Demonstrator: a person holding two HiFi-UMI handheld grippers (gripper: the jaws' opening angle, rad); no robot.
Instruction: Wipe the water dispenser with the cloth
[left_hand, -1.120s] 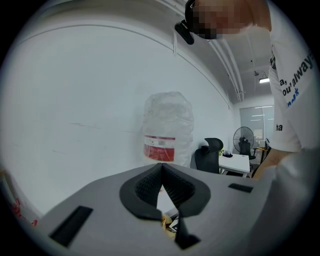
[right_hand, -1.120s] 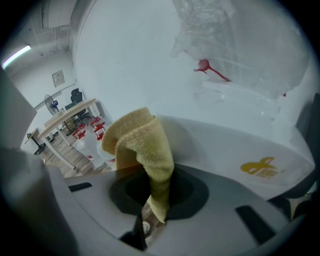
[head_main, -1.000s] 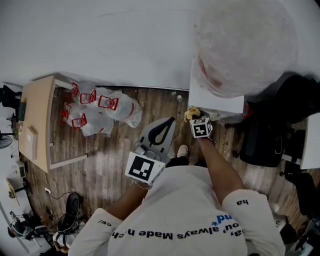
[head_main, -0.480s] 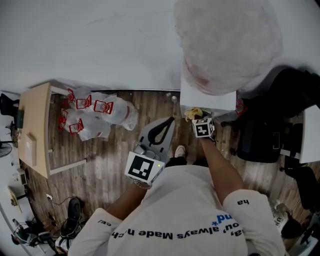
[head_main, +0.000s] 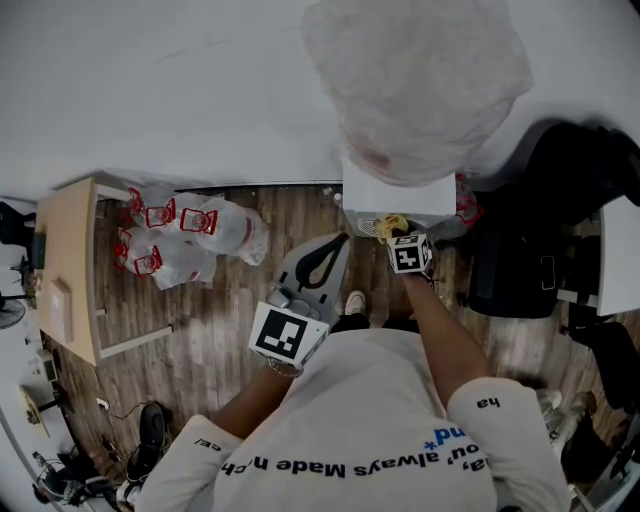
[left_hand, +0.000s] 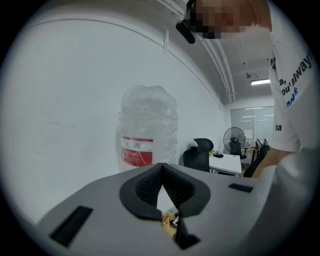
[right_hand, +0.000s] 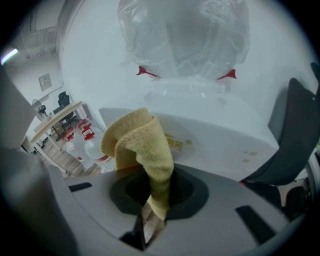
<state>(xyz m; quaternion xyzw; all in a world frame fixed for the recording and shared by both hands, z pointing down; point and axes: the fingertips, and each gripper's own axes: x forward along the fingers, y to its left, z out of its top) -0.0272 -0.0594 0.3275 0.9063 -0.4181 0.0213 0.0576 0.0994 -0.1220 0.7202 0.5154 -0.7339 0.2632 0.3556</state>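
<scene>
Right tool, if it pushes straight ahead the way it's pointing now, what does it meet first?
Probably the water dispenser, on its white top just below the bottle. The yellow cloth pinched in the right tool sticks out ahead, so the cloth would touch first. Depth is unclear.

From our head we look steeply down; both gripper cameras face along their jaws, all sharing the water dispenser (head_main: 398, 192) nearby.

White printed T-shirt (head_main: 372, 425) — apparently short-sleeved
</scene>
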